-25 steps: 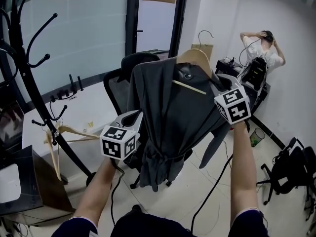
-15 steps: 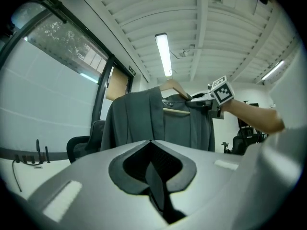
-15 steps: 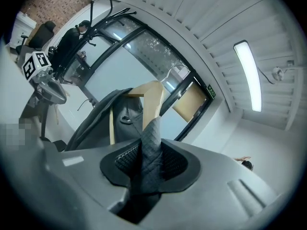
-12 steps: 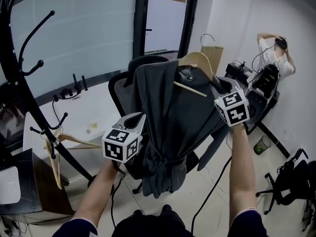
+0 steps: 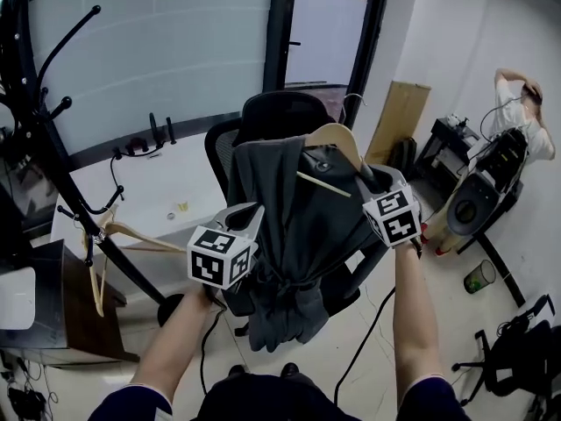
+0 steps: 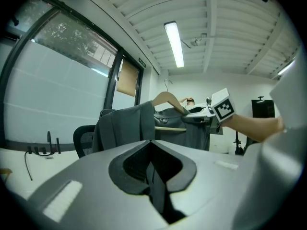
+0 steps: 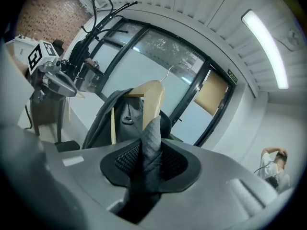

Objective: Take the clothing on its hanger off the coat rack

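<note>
Grey garment (image 5: 294, 226) on wooden hanger (image 5: 333, 137) held mid-air, well apart from coat rack (image 5: 39, 121), hem hanging free. Right gripper (image 5: 372, 184) jaws clenched on fabric fold at hanger shoulder. Left gripper (image 5: 248, 216) jaws clenched on garment's left edge.

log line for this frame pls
state: garment on hanger, off rack, held in air | left gripper: shut on garment | right gripper: shut on garment

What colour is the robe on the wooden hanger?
Dark grey cloth robe; the head view shows it best.
</note>
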`<state>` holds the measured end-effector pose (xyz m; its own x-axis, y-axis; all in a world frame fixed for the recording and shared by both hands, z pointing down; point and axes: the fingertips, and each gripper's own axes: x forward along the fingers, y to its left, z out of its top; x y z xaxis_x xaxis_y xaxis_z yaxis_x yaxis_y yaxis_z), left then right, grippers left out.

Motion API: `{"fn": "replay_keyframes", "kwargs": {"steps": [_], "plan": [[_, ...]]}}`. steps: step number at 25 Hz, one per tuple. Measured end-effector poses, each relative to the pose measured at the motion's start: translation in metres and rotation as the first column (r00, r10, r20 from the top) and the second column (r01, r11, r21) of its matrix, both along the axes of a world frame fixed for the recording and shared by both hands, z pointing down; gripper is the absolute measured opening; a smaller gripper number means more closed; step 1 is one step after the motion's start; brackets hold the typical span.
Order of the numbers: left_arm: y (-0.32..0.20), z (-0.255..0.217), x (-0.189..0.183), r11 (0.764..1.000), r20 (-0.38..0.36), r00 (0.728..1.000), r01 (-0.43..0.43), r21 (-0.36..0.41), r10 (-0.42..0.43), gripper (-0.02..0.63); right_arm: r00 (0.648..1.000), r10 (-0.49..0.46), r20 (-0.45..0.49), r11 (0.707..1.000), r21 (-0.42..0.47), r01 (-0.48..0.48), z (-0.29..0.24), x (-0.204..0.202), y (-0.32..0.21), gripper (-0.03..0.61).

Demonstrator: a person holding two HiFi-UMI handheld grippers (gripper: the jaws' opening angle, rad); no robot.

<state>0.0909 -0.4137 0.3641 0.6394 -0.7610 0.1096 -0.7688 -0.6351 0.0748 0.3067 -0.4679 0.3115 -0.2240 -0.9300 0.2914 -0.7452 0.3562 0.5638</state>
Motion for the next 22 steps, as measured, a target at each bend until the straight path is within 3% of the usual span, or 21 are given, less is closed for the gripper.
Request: {"fn": "replay_keyframes", "kwargs": {"steps": [11,22], "plan": [[-0.002,0.058,-0.012,0.988,0.040,0.995,0.098,-0.121,-0.094,0.012,0.995,-0.073,0.072,0.984,-0.157,0.084,0.107,-0.020,-0.024,0.095],[0.006,0.118,-0.010,0.959,0.068,0.990,0.136,-0.247,-0.123,0.012,0.976,-0.129,0.176,0.938,-0.298,0.178,0.197,-0.043,-0.029,0.065]]}}
